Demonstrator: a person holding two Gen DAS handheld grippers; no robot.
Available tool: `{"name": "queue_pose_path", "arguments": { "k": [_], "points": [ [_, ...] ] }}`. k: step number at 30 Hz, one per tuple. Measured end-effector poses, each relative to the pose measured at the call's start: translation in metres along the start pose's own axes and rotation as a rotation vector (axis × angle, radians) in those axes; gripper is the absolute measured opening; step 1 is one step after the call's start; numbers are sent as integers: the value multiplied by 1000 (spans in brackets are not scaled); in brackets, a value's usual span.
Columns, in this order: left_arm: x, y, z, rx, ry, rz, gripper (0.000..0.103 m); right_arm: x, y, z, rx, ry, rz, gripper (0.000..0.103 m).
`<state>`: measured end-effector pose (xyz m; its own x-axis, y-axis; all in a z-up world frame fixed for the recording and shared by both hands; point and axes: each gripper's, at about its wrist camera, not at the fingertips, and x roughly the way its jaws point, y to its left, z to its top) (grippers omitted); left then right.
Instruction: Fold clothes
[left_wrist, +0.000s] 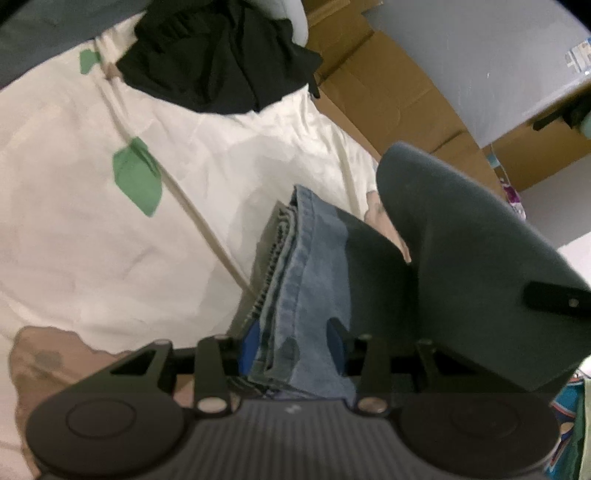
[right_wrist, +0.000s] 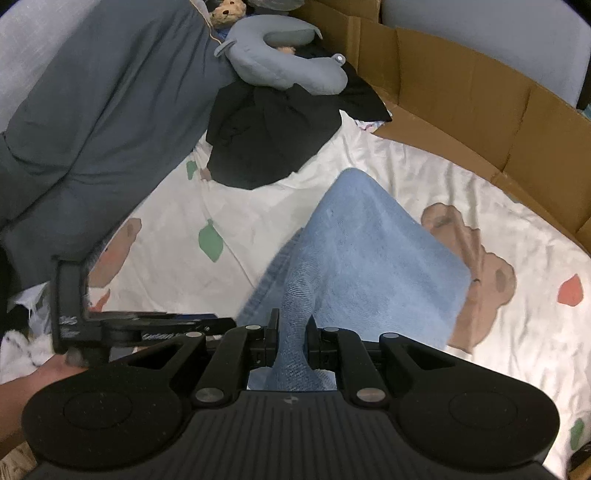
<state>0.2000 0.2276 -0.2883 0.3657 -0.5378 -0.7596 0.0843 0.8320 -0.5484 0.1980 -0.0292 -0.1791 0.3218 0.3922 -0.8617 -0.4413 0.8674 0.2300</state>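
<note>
Light blue jeans (left_wrist: 306, 280) run up between the blue pads of my left gripper (left_wrist: 291, 345), which is shut on a folded, layered edge of the denim. In the right wrist view the same jeans (right_wrist: 369, 251) hang as a draped sheet over the bed, and my right gripper (right_wrist: 291, 345) is shut on a bunched part of them. My left gripper's body (right_wrist: 122, 328) shows at the left of that view, held by a hand (right_wrist: 48, 369). A large dark grey shape (left_wrist: 480, 266), blurred and close, covers the right of the left wrist view.
The bed has a white sheet (right_wrist: 480, 369) printed with green leaves and brown shapes. A black garment (right_wrist: 273, 133) lies crumpled at the far end beside a grey neck pillow (right_wrist: 291, 62) and a grey duvet (right_wrist: 92, 110). Cardboard boxes (right_wrist: 461, 99) line the right side.
</note>
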Motion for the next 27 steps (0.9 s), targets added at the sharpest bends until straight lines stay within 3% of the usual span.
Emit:
{"name": "queue_pose_path", "arguments": {
  "k": [5,17,20,22,27],
  "points": [
    [-25,0,6,11,-43,0,43,22,17,-2,-21,-6,18,9],
    [-40,14,17,-9,-49,18,43,104,50,-34,-118,74,23,10],
    [-41,17,18,-20,-47,13,43,106,48,-38,-72,97,61,18],
    [-40,17,18,-33,-38,1,44,104,44,-40,-25,113,108,32],
    [-25,9,25,-29,-26,-57,52,93,14,-47,65,92,74,36]
  ]
}}
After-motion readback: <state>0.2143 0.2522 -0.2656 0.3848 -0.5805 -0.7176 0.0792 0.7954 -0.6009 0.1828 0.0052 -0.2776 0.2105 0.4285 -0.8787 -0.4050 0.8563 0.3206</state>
